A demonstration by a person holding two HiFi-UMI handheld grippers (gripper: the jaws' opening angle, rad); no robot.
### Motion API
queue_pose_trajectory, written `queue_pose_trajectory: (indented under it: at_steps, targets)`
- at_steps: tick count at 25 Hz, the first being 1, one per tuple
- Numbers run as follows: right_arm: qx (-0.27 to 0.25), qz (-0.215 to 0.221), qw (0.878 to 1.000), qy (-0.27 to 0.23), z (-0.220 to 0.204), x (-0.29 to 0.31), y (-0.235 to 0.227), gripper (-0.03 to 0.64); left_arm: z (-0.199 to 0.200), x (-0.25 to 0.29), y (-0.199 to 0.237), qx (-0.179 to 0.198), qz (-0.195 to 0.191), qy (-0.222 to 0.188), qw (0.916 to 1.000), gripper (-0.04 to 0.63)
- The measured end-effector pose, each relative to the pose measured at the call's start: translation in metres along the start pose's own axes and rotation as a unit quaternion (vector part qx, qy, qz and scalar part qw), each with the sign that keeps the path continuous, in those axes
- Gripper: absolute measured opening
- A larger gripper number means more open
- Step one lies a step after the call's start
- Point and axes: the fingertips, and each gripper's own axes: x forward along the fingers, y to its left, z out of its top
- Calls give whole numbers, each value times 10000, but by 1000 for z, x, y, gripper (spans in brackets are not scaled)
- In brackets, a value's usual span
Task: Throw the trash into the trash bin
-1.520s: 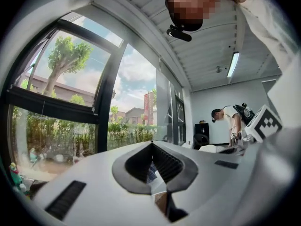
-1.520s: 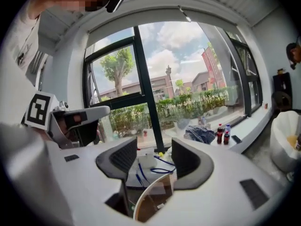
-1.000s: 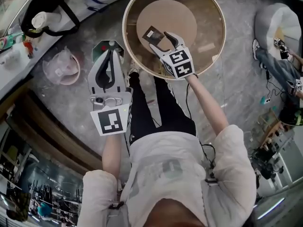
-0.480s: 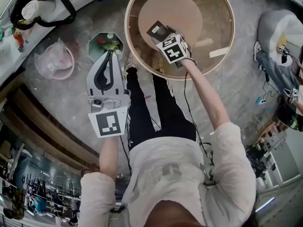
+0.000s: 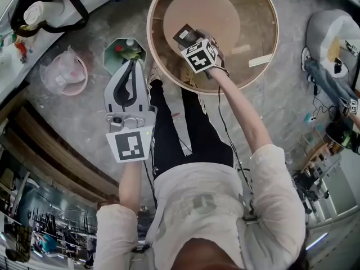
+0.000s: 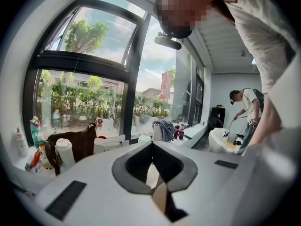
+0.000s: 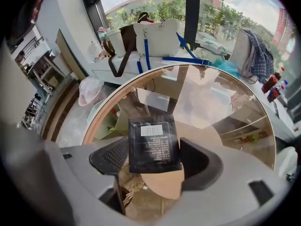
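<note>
The trash, a flat black packet (image 7: 154,142), lies on the round glass tabletop (image 5: 149,30), near the edge closest to the person. On its upper part is a white label with a barcode. Below that run lines of small white print, too fine to read.

The right claw (image 7: 156,160) points steeply down over the packet. Its jaws have just been opening and now stand wide, one on each side of the packet. The packet's edges come close to both pads, but neither pad is pressing on it. The cube on this claw (image 5: 198,55) shows a black-and-white square marker.

Through the glass you can see the table's round wooden base (image 5: 205,10). A strip of pale paper or tape (image 5: 260,61) lies near the far right rim.

On the floor left of the table stands a green six-sided bin (image 5: 109,49) with red and green bits inside. A pink basket (image 5: 62,75) sits further left.

The left claw (image 6: 151,144) is held out nearly level beside the bin, away from the table. Its jaws are closed tip to tip, with nothing gripped between them.

By the window, a white bag with blue straps (image 7: 157,36) and a brown bag (image 6: 77,145) rest on a ledge. Any lettering there is illegible.
</note>
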Motion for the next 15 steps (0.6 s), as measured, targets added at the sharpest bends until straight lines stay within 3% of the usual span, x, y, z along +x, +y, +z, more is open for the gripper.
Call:
queue_pose_trajectory:
  at_steps: [5,6,7,8,11,15]
  targets:
    - [-9,36,9997,240,5,-1,-2,313,2,-3,-1,2,-3,-22,10000,11]
    - [-7,21,9996,278,6,-2,-5,269,2,-3,0,9,9,-26,10000,11]
    - [41,7,9994,335,5,-3,-8,178,3,-4,0,16,24,-28,10000,11]
    - [158,23,9991,384,4,-5,-11,17,5,-5,0,25,38,-29,10000,11]
    - [542,10,9981,286,8,-13,-20,17,9,-7,3,71,61,-57,9999,11]
    - [534,-58,9984,-156,27,-45,-16,15,22,-13,8,102,144,-65,9998,11]
